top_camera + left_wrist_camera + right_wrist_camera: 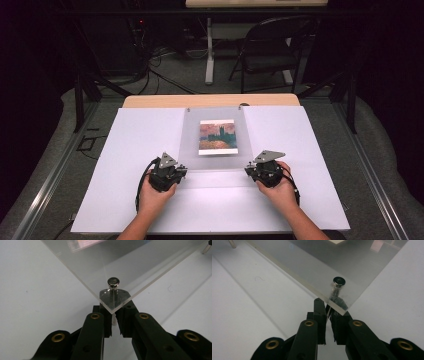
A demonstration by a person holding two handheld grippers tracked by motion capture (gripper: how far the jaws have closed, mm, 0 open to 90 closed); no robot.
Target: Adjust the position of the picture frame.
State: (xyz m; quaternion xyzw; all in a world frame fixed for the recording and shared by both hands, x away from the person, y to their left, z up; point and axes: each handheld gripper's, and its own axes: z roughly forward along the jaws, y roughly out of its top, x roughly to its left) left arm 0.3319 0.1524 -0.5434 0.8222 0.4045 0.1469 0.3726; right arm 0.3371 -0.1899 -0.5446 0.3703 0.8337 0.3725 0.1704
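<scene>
**Both grippers pinched at the near corners of the clear sheet**

On my left, the left gripper (pixel 181 171) sits at the near left corner of the clear acrylic sheet (pixel 215 162). In the left gripper view its fingers (pixel 105 320) are drawn together on a thin post under that corner, just below a small metal peg (pixel 113 283) that stands up through the sheet. The corner rests right above the fingertips.

The sheet lies flat on the white tabletop (pixel 130 150), over a painted picture card (pixel 217 136) in the middle.

On my right, the right gripper (pixel 250 169) meets the near right corner. In the right gripper view its fingers (pixel 320 315) are closed to a narrow slit around a thin pin beneath a dark-capped peg (pixel 338 282), with the sheet's edge touching their tips.
</scene>
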